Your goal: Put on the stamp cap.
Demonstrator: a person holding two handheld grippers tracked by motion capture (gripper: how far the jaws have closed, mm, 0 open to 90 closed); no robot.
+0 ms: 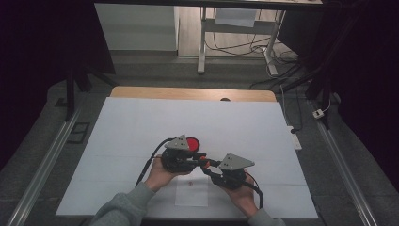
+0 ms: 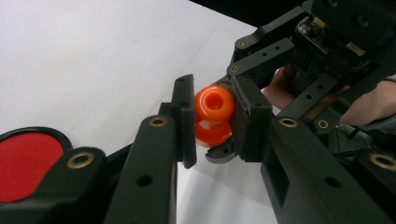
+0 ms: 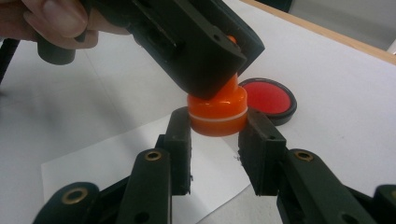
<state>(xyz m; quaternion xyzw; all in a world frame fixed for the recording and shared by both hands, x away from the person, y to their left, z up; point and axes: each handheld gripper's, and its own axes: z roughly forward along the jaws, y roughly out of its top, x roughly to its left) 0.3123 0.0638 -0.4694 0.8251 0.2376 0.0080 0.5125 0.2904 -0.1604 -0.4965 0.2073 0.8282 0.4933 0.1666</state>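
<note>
A round red pad in a black rim (image 1: 193,143) is seen on the white table sheet (image 1: 141,127); a white paper slip (image 1: 191,194) is laid nearby.

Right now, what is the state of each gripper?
Left gripper: closed on the orange stamp.
Right gripper: closed on the same orange stamp.

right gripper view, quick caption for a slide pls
Both grippers clamp an orange stamp above white paper, red ink pad behind.
</note>
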